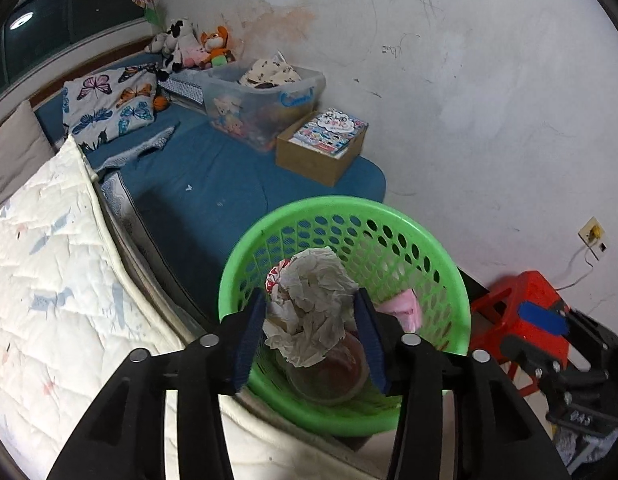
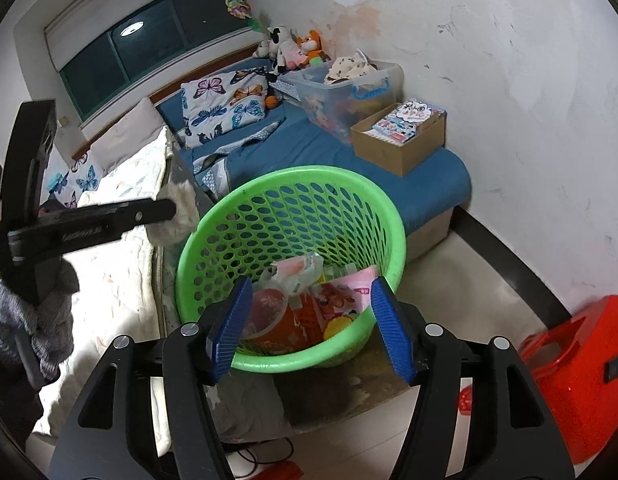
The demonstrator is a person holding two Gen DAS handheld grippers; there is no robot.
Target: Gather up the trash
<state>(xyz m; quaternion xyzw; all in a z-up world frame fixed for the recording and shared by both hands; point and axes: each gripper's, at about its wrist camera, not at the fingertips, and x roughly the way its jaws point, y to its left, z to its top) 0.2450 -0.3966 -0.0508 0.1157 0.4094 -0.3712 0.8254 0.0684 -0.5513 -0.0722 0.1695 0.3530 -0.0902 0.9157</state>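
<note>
A green perforated basket [image 1: 269, 232] stands on the floor beside the bed and holds wrappers and a clear cup. My left gripper [image 1: 311, 326] is shut on a crumpled wad of white paper [image 1: 321, 292] and holds it over the basket's opening. In the right wrist view the same basket [image 2: 213, 216] sits just ahead of my right gripper [image 2: 309, 320], which is open and empty above its near rim. Pink and red wrappers [image 2: 341, 292] lie inside. The left gripper's body [image 2: 89, 228] shows at the left there; the paper it holds is hidden.
A bed with a blue sheet [image 1: 213, 184] and a white quilt [image 1: 49, 256] runs along the left. A cardboard box of books [image 1: 321, 148] and a clear storage bin [image 1: 261, 96] sit on the bed. A red plastic stool [image 2: 581, 376] stands at the right.
</note>
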